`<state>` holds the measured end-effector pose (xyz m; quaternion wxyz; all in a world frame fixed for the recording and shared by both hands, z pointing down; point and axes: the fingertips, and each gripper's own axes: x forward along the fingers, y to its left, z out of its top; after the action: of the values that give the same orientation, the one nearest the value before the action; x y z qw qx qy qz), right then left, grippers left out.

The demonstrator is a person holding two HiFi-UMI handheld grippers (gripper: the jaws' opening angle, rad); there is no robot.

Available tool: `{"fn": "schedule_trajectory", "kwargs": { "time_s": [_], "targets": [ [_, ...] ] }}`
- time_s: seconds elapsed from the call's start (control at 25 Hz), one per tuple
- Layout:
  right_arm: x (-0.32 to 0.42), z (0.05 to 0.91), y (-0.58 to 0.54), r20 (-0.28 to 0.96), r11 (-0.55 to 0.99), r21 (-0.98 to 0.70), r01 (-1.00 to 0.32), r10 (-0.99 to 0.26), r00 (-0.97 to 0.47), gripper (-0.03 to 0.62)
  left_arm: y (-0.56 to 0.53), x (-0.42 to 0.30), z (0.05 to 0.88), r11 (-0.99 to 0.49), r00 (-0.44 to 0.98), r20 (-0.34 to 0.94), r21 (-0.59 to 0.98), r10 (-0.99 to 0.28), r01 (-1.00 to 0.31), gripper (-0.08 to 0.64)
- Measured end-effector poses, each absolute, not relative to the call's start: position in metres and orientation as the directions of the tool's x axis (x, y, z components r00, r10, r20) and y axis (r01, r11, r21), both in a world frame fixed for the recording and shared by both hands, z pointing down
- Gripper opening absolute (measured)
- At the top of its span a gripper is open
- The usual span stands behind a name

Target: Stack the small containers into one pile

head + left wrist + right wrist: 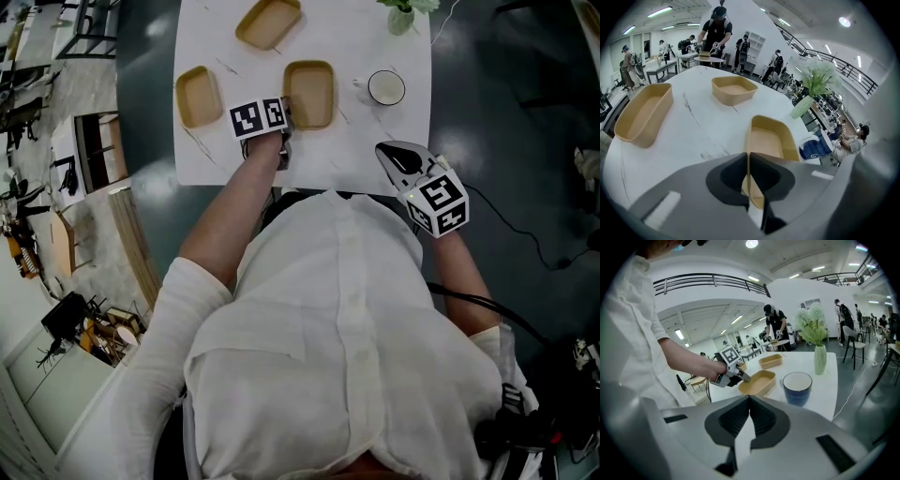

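Note:
Three tan oval containers lie on the white table (375, 141): one at the far edge (267, 21), one at the left (198, 96), one in the middle (311, 94). My left gripper (285, 114) is shut on the near-left rim of the middle container (772, 139); in the left gripper view its jaws (749, 158) pinch that thin wall. The right gripper view shows the same grip, left gripper (730, 367) on the container (758, 382). My right gripper (401, 157) hovers over the table's near right corner, shut (750, 400) with nothing in it.
A blue mug (386, 87) with a white inside stands right of the middle container. A vase of flowers (403, 13) is at the far right edge. The other two containers (644, 112) (733, 90) sit left and beyond. People and tables fill the hall behind.

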<state>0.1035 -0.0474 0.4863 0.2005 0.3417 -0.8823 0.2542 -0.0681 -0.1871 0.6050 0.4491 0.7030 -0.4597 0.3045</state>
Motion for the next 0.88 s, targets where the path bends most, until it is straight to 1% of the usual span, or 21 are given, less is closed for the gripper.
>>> {"fn": "schedule_trajectory", "kwargs": {
  "time_s": [0.44, 0.68, 0.88],
  "targets": [
    [0.096, 0.486, -0.044, 0.506, 0.666, -0.322, -0.673, -0.48, -0.717, 0.005, -0.18, -0.085, 0.586, -0.163, 0.374, 0.825, 0.337, -0.424, -0.927, 0.021],
    [0.085, 0.487, -0.047, 0.501, 0.697, -0.317, -0.643, -0.452, -0.738, 0.005, -0.18, -0.107, 0.567, -0.128, 0.377, 0.8, 0.361, -0.466, -0.924, 0.02],
    [0.067, 0.484, -0.042, 0.504, 0.72, -0.311, -0.62, -0.428, -0.75, 0.005, -0.182, -0.142, 0.549, -0.094, 0.365, 0.78, 0.372, -0.508, -0.924, 0.018]
  ]
}}
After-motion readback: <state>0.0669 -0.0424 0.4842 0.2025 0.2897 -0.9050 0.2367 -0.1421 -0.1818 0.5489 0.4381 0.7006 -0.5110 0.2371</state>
